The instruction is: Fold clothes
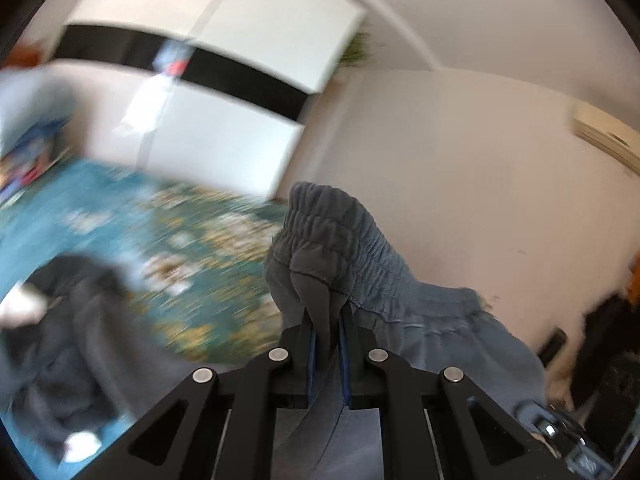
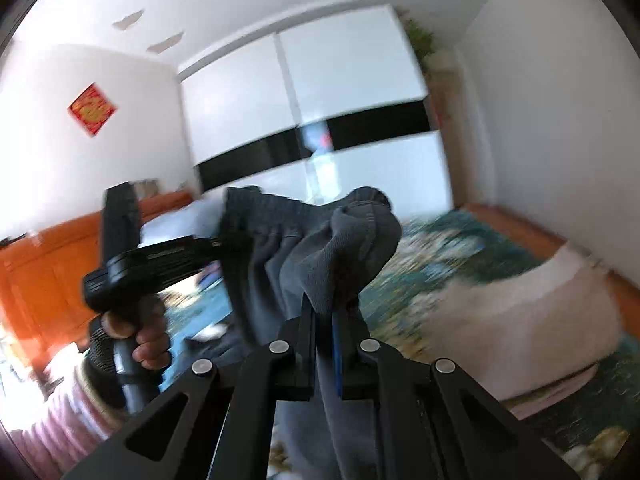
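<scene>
Between my left gripper (image 1: 326, 330) jaws sits a fold of the grey-blue garment (image 1: 340, 240), clamped at its gathered waistband, the rest hanging beneath the jaws. I read the right gripper (image 2: 330, 320) jaws as likewise pinched together on the same cloth, bunched above them. Left of the right jaws, a hand (image 2: 144, 336) grips the other tool's handle. Beyond both jaws lies the teal patterned bedspread (image 1: 120, 208).

Both hand-held grippers, left (image 1: 327, 322) and right (image 2: 331, 312), clamped shut.
</scene>
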